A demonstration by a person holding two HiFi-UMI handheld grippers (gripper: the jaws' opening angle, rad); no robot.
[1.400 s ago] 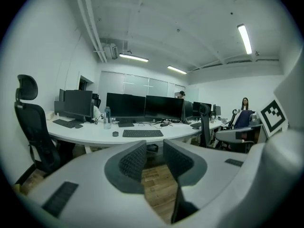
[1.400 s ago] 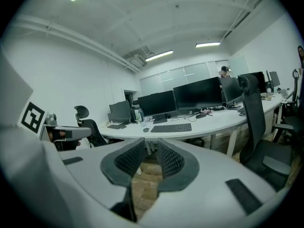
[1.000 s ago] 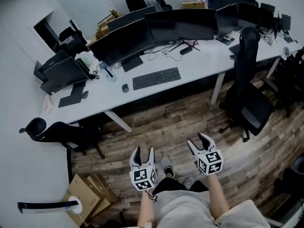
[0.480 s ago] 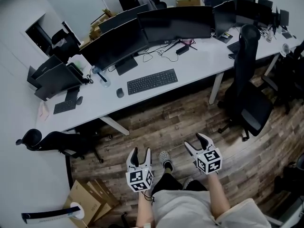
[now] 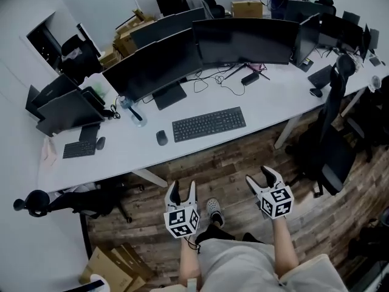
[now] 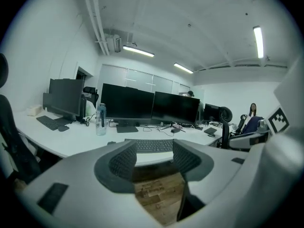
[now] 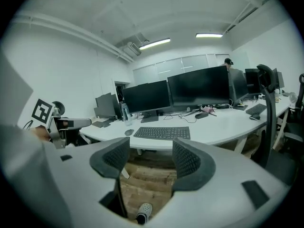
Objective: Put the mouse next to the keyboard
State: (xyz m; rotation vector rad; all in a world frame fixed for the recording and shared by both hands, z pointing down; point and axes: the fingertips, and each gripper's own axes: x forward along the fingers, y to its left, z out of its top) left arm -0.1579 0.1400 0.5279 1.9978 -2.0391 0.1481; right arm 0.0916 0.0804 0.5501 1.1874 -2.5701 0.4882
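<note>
Closer to the desk than a second ago, both grippers hang over the floor. Right gripper point(image 5: 258, 176): jaws have just been opening, now wide, nothing between them. Left gripper point(image 5: 183, 188): jaws apart, empty.

Step, as judged: approach. The dark oval mouse point(image 5: 161, 137) lies untouched on the long white tabletop point(image 5: 115, 157), near the left end of the black flat keyboard point(image 5: 208, 124).

Next move calls for a reach over the tabletop's front edge. The wood-plank floor point(image 5: 228, 166) ahead is open. A black office chair point(image 5: 331, 157) stands off to the right.
</note>
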